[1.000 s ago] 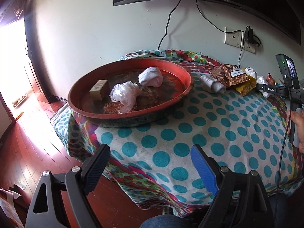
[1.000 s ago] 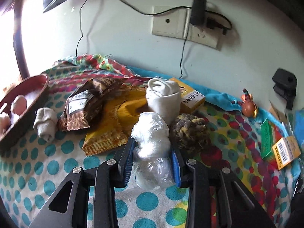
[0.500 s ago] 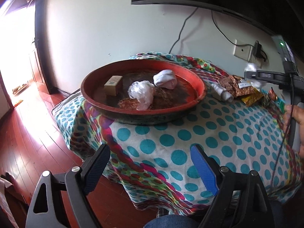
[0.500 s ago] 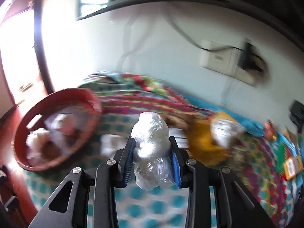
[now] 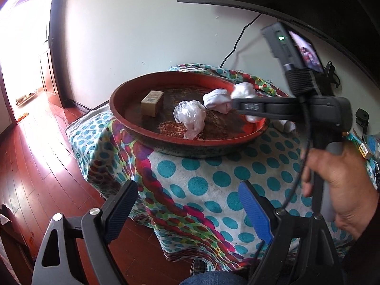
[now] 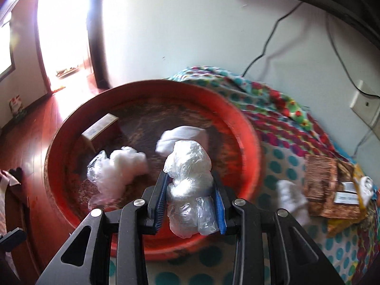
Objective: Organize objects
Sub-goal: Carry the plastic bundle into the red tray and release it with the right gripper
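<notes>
Gripping a crumpled clear plastic bag [image 6: 188, 187], the right gripper [image 6: 190, 199] hangs over the near rim of the red basin [image 6: 249, 142], its blue pads pressed into the bundle from both sides. The wad bulges above and below the jaws, so the hold is on its waist, which looks like the best place: film this thin is very light and soft, gives under any squeeze, and is slick enough that a pinch on a loose flap could slide off or merely tug a corner out. Nothing about it looks breakable, so I would judge a short drop into the basin harmless; being so light, it may cling to a pad or drift as it falls.

Inside the basin lie a second crumpled bag [image 6: 116, 171] to the left, a rolled white sock [image 6: 182, 134] just beyond the held wad, and a small tan box [image 6: 99, 125] toward the far left. Another white sock [image 6: 291, 198] and a brown snack packet [image 6: 325, 185] wait on the dotted cloth [image 5: 213, 178] covering the counter to the right.

The left gripper [image 5: 187, 211] stays out of the work, low at the near edge of the counter, jaws spread wide with nothing between them. From its side the person's hand [image 5: 337, 185] shows on the right gripper's handle.
</notes>
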The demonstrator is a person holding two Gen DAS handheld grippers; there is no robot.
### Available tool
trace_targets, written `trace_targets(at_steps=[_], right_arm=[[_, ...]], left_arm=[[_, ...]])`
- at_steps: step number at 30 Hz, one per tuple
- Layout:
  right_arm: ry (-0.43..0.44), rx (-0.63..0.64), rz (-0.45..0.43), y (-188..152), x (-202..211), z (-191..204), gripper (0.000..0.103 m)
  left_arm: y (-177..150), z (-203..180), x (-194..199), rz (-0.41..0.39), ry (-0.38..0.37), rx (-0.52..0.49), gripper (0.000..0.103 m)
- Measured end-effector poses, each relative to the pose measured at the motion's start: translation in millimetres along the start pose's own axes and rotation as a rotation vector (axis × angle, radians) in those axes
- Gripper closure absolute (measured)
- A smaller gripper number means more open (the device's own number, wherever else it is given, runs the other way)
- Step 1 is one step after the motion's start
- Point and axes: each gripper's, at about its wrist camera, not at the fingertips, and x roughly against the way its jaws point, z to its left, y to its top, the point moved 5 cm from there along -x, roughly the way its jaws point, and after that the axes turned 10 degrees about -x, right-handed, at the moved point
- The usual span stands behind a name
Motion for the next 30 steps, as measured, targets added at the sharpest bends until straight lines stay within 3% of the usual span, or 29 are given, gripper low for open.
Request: trace_targets(at_steps=[16, 18, 20, 21, 22, 23, 26, 30], right_arm=[[0.042, 0.021, 0.075, -14, -37, 22, 0.069], [0.058, 0.025, 0.108, -16, -43, 23, 0.062], [0.083, 0.034, 0.113, -16, -41, 26, 0.034], [0.091, 0.037, 0.093, -15, -36, 26, 0.025], [0.064, 0.032, 0.040, -11, -24, 23, 0.008], [0.046, 0.021, 0.000, -7, -14, 19, 0.002], [0.051, -0.026, -0.093, 5, 21, -5, 0.000], [-0.122, -0.050, -0.159, 5, 50, -71, 0.000]], left_arm=[[-2, 7, -10, 0.032, -0.012, 0.030, 0.014], [-1, 7, -10, 0.031, -0.012, 0.027, 0.014], [-1, 6, -9, 0.024, -0.010, 0.024, 0.014], [0, 6, -8, 0.020, -0.010, 0.023, 0.014], [0, 6, -7, 0.014, -0.010, 0.023, 0.014], [1, 6, -6, 0.006, -0.011, 0.023, 0.014], [2, 2, -4, -0.006, -0.008, 0.009, 0.014], [4, -10, 1, -0.031, -0.017, -0.030, 0.014]])
